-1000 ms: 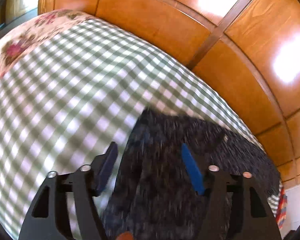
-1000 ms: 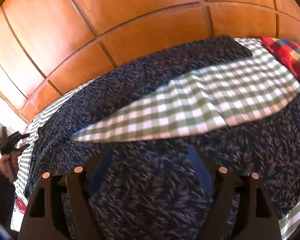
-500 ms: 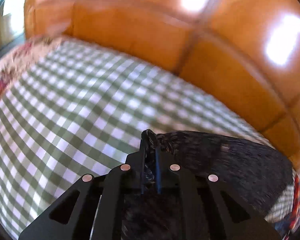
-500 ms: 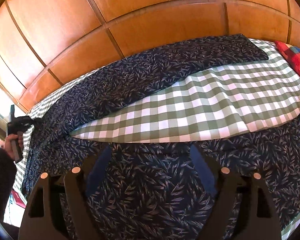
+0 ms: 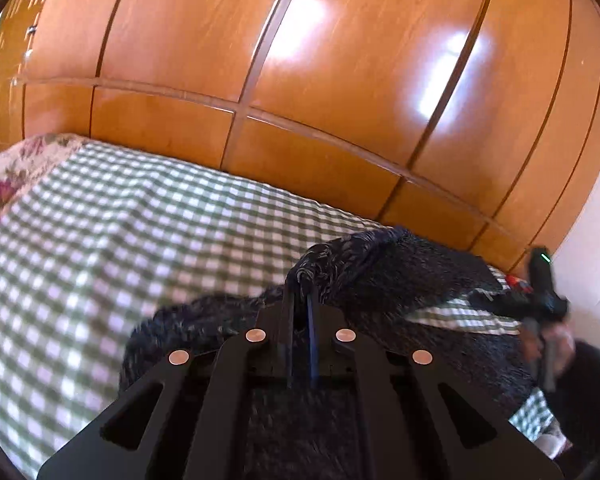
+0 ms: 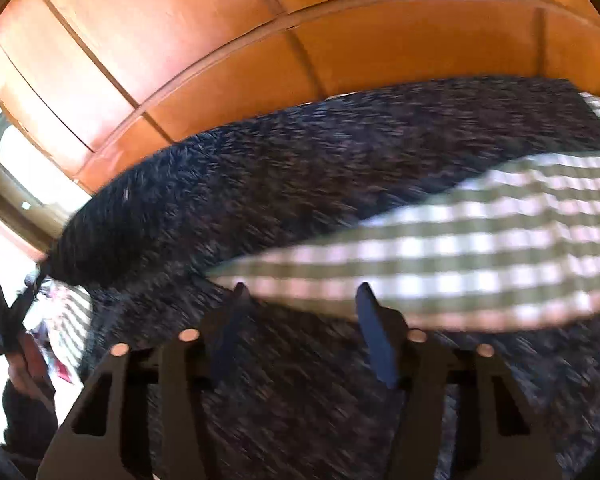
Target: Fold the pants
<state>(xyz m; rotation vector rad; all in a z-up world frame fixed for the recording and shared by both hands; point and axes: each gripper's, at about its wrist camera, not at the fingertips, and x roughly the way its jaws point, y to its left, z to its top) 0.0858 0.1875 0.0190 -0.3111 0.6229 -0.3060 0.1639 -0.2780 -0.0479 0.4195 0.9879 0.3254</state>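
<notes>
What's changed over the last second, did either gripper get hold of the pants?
The left gripper closed on the pants at one end and has lifted that fold off the checked sheet, carrying it toward the right gripper. The right gripper's fingers have just been closing over the fabric but do not yet pinch it. The sheet and the wooden wardrobe are unchanged.

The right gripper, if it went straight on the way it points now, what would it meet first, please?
Most likely the dark patterned pants: the right gripper points down at them, jaws apart and just closing, with the checked bedspread close beyond. Blur leaves depth unclear.
</notes>
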